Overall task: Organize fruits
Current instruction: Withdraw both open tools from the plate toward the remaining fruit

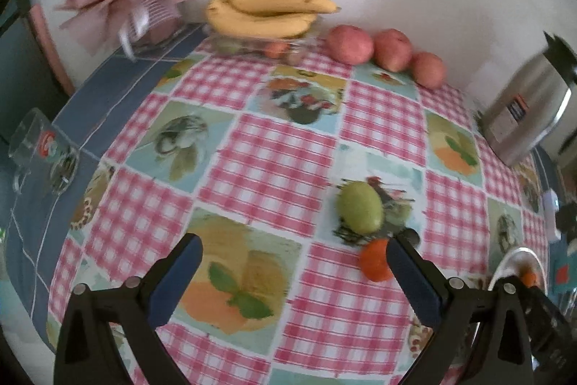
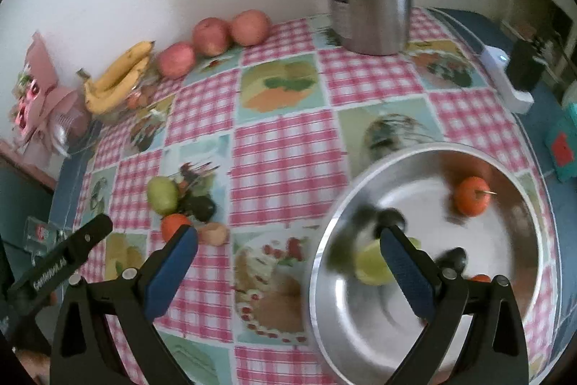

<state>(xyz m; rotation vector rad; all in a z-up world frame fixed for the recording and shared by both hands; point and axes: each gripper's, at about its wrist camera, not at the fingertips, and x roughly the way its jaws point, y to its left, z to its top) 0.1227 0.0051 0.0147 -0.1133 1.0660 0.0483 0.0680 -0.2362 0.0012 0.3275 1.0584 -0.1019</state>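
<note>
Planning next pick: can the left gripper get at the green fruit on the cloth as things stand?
Probably yes. The left gripper is open, and the green fruit sits just ahead and right with bare tablecloth between; only the small orange fruit crowds its right finger.

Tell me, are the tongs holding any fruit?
No. Both the left tongs and the right tongs are wide open and empty.

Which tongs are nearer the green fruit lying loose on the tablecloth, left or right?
Left. The left tongs are open just short of the green fruit, one fingertip beside the orange fruit next to it. The right tongs are open farther off, by the steel bowl.
</note>
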